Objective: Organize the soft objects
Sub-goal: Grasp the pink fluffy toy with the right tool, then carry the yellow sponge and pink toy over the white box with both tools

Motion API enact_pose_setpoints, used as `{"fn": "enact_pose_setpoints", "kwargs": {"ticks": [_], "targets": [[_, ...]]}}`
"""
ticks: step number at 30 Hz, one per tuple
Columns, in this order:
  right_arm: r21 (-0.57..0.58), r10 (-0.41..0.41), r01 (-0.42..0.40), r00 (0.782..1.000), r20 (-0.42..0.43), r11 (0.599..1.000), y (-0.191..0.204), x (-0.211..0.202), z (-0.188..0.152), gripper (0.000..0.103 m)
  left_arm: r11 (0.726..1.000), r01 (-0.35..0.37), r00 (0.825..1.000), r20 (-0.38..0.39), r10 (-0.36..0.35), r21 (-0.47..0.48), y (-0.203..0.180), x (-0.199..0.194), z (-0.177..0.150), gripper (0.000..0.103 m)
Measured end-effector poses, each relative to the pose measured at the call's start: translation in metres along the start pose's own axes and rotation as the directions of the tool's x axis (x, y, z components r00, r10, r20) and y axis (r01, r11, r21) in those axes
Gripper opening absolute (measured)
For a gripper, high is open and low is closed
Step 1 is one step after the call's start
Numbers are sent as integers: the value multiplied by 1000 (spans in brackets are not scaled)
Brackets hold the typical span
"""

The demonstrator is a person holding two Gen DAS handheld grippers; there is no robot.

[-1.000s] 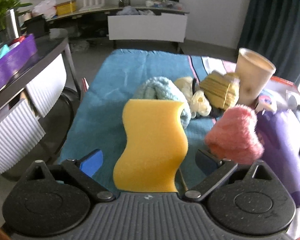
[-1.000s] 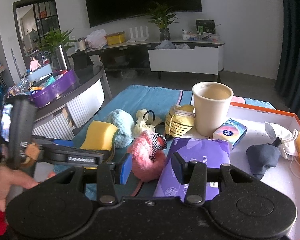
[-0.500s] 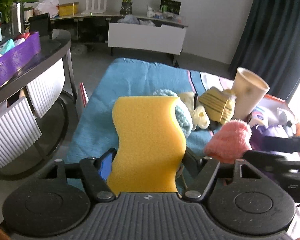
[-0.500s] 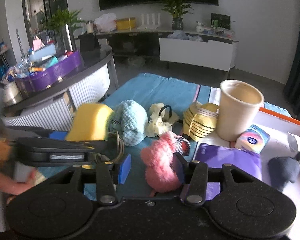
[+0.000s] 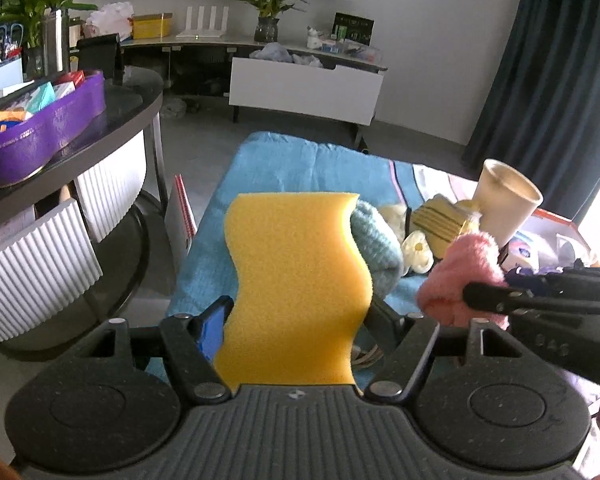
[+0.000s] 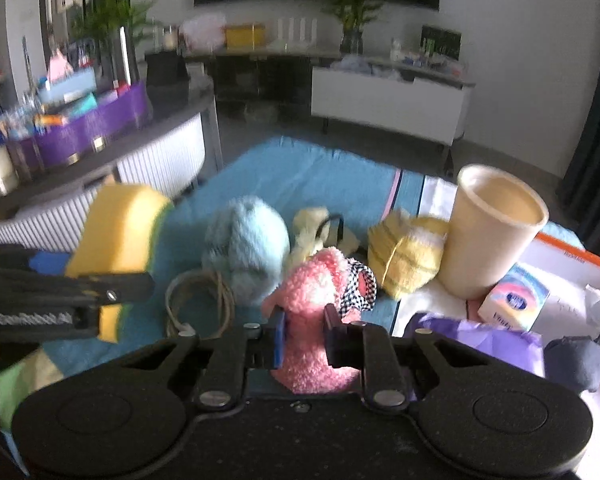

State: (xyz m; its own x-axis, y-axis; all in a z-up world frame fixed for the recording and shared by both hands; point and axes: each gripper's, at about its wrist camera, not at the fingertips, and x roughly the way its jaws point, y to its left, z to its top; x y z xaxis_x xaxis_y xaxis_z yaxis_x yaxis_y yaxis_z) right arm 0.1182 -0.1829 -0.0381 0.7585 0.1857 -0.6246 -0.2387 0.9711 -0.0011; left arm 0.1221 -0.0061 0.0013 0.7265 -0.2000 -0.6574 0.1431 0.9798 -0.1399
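Both grippers loaded, both lifted off the bench.

Left gripper (image 5: 296,332): jaws closed on the sponge (image 5: 296,276), gripping its lower part at the narrow waist. The sponge stands upright between them and fills the middle of the left wrist view. The blue pad touches its left side; the right pad is mostly hidden behind it. A waist grip looks sensible: foam gives, and the wavy outline seats the pads there.

Right gripper (image 6: 302,340): jaws narrow, pinching the pink plush (image 6: 316,312) across its body. Its checked bow hangs off the right side, outside the jaws. The fabric bulges above and below the pads, so the hold looks firm.

Left behind on the blue cloth (image 6: 300,168), near the middle of the bench: blue plush (image 6: 246,244), pale yellow item (image 6: 312,236), yellow bundle (image 6: 404,256), cord coil (image 6: 200,300). The cup (image 6: 496,228) and the white tray (image 6: 560,308) sit toward the right edge.

Judgement: two soft things picked at once, likely for sorting; destination not evident.
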Motion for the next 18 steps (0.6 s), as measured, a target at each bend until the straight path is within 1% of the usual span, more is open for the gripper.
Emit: {"fn": "enact_pose_setpoints", "kwargs": {"ticks": [3, 7, 11, 18], "targets": [[6, 4, -4, 998, 57, 1000, -3, -20, 5, 24, 1000, 4, 1000, 18, -4, 2, -7, -6, 4, 72], [26, 12, -15, 995, 100, 1000, -7, -43, 9, 24, 1000, 5, 999, 42, -6, 4, -18, -16, 8, 72], [47, 11, -17, 991, 132, 999, -16, -63, 9, 24, 1000, 16, 999, 50, -16, 4, -28, -23, 9, 72], [92, -21, 5, 985, 170, 996, -36, -92, 4, 24, 1000, 23, 998, 62, -24, 17, -46, -35, 10, 72]]}}
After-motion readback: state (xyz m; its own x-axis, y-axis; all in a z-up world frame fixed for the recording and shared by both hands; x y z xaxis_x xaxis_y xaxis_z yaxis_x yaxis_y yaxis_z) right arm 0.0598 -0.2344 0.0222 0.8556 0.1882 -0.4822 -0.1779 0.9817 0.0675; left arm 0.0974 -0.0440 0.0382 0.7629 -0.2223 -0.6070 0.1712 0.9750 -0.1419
